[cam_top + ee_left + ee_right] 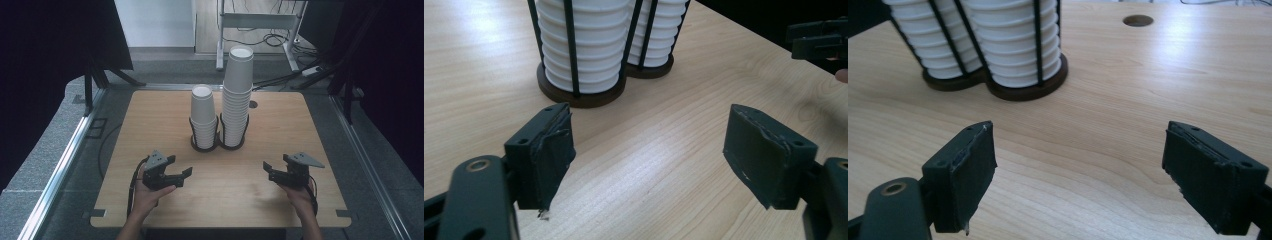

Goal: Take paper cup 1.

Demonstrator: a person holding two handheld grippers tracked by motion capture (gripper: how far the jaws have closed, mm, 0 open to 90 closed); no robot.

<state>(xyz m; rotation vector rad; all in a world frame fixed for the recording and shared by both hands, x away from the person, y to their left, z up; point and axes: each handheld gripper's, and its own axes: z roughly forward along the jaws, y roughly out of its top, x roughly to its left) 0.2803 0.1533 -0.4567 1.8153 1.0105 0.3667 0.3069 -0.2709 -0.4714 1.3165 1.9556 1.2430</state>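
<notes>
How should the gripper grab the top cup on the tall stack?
Probably by the wall just under the rim of the top cup, from the right side with the right gripper, jaws wide. It stands clear above the holder, so nothing blocks a sideways pinch.

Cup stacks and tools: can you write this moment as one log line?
left tool: open, empty | right tool: open, empty | short cup stack, tall cup stack: in holder, untouched
</notes>
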